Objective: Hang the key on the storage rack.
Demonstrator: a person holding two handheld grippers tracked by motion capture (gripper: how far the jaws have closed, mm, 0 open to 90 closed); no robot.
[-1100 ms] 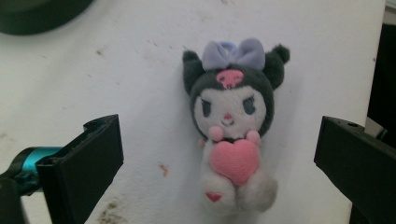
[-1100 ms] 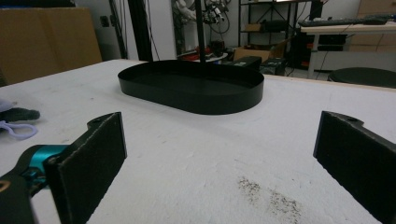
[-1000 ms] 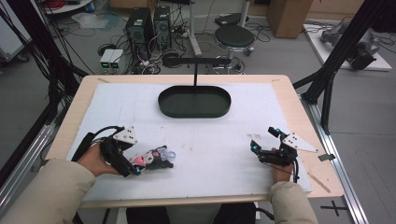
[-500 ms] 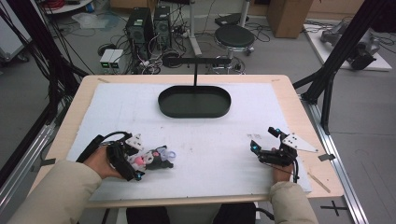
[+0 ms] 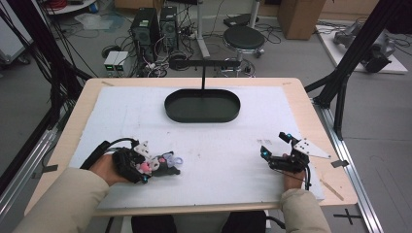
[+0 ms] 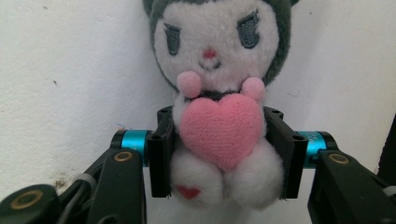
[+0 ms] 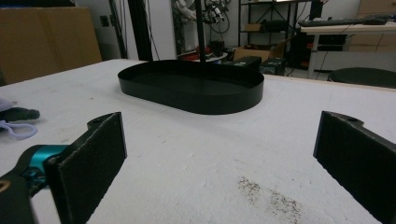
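High view overhead, gripper views low, close, sharing black tray (image 5: 202, 105)

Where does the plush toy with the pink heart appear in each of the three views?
High view: the plush toy lies lower left on the white mat, in the left gripper.
Left gripper view: centre, its body between the jaws, pads pressing its sides.
Right gripper view: far left edge, a dark bit with a pale loop.
Shared landmark, high and right gripper views: the black oval tray.
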